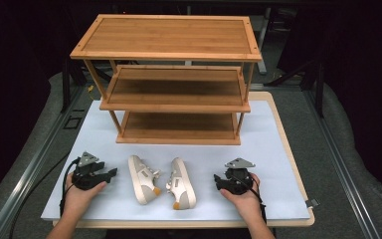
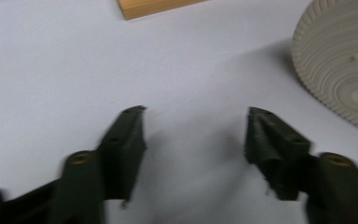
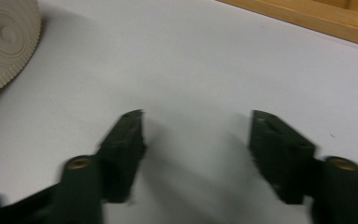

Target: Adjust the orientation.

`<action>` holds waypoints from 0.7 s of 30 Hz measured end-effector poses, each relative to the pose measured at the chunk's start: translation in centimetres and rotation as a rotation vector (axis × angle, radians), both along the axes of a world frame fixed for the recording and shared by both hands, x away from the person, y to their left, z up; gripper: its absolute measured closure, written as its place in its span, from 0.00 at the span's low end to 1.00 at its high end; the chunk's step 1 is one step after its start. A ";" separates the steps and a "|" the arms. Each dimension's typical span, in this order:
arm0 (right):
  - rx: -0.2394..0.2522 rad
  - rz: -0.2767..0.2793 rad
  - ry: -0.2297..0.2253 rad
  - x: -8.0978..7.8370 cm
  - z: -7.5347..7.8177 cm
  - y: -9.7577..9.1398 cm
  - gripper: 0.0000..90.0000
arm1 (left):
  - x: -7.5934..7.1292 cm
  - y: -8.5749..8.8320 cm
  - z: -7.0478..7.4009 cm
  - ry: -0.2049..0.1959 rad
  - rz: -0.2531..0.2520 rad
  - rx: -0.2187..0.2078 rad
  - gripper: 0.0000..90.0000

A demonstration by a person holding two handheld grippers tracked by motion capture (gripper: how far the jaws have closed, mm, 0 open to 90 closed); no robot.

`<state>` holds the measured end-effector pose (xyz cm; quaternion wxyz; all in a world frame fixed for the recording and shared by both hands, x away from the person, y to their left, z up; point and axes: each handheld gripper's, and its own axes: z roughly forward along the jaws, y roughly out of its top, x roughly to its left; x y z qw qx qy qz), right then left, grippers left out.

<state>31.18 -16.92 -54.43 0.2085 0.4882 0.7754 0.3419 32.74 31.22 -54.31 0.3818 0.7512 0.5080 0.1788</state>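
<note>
Left hand-held gripper: the left hand-held gripper [image 1: 110,174] rests on the near-left of the white surface [image 1: 278,144], jaws spread wide and released, nothing between them; in the left gripper view [image 2: 196,126] bare surface lies between the jaws.

Right hand-held gripper: the right hand-held gripper [image 1: 218,180] rests at near right, jaws likewise released and holding nothing, with bare surface between them in the right gripper view [image 3: 196,128].

Shoes: a pair of pale shoes lies on its sides between the two tools, the left shoe [image 1: 143,179] just beside the right shoe [image 1: 180,182], soles turned outward, uppers facing each other. Each ribbed sole shows at the edge of a gripper view, left shoe [image 2: 340,60], right shoe [image 3: 7,42].

Step in hand: likely the first reach, each tool toward its nearer shoe.

How to do it well: closing across the thin side wall or heel collar looks wiser than spanning the broad sole. Righting each shoe before it goes in, then sliding it in level, should clear the shelf edges.

Rack: a three-tier bamboo shoe rack [image 1: 174,107] stands farther back at centre, well apart from the shoes, all tiers bare.

Writing: no brand, label or lettering can be read on shoes, rack or tools.
</note>
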 end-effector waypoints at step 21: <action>0.035 0.047 -0.103 -2.3 2.2 0.4 0.78 | -3.3 -2.3 3.2 -0.048 -0.100 -0.139 0.98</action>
